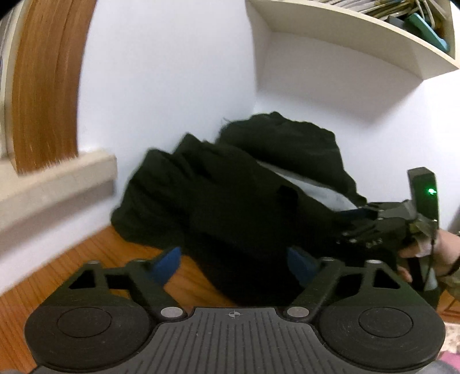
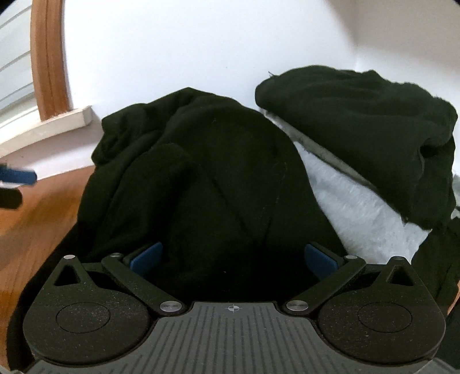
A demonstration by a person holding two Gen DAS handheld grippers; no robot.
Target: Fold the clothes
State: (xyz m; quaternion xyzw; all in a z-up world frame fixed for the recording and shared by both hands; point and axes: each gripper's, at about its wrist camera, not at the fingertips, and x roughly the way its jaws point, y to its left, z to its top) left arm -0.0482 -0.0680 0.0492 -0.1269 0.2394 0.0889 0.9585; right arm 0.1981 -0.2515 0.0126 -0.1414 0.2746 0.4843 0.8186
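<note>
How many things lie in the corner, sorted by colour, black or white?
Black: 1, the black garment, with a flap folded back.
White: 1, its fleece lining, showing beneath the flap.
Total: 2 colours on what looks like one piece; whether the flap is a separate garment cannot be told.

You see plain black clothes (image 2: 218, 178) with a fluffy white lining (image 2: 356, 213) at the right of the frame. Your gripper pads (image 2: 146, 257) are blue, the floor (image 1: 86, 259) orange-brown wood grain, the wall (image 1: 172, 72) white

shelf clutter (image 1: 414, 14) cropped (blurred), floor (image 2: 31, 218) smeared
</note>
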